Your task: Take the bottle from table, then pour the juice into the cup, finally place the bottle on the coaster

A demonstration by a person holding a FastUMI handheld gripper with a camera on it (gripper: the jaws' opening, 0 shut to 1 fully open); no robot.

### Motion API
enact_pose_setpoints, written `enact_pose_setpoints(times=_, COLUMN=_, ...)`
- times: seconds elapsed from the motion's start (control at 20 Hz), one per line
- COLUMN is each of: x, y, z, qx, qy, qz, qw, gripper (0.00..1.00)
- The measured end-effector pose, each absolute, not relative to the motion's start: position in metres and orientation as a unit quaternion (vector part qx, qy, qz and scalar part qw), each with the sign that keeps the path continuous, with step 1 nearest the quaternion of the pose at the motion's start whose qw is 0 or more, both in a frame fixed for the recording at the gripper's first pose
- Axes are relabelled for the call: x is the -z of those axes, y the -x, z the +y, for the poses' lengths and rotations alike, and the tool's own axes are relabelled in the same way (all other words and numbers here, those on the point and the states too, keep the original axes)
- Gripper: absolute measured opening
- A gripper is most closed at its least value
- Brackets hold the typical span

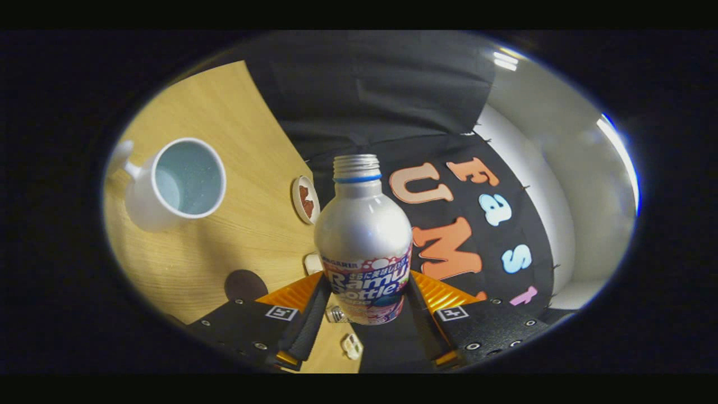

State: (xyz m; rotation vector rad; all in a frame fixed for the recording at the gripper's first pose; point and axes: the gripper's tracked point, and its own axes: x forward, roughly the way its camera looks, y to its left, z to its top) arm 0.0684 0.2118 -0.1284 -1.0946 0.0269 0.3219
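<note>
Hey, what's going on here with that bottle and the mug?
A hand-held gripper is shut on a silver bottle, one finger pressed on each side of its labelled lower body. The bottle has no cap on and is lifted, with the view tilted. Beyond the fingers on the wooden table stand a white mug that looks empty and a small round coaster beside it. Nothing is being poured yet.

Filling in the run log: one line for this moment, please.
stage: bottle lifted, tilted | hand-held gripper: shut on bottle | bottle: cap off | cup: on table, beyond fingers | coaster: past cup
</note>
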Motion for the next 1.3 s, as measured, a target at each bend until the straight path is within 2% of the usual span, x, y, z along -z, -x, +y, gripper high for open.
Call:
enact_pose_setpoints(times=0.2, x=0.127, y=-0.073, z=0.208, qx=-0.159, qy=0.386, qz=0.065, qw=0.906, gripper=0.75)
enact_pose_setpoints(times=0.45, x=0.152, y=-0.080, z=0.207, qx=-0.177, qy=0.210, qz=0.145, qw=0.951, gripper=0.75)
enact_pose_setpoints(times=1.0, x=0.191, y=-0.087, z=0.199, qx=-0.163, qy=-0.045, qz=0.237, qw=0.957, gripper=0.75)
enact_pose_setpoints(times=1.3, x=0.217, y=-0.092, z=0.196, qx=-0.156, qy=-0.081, qz=0.268, qw=0.947, gripper=0.75)
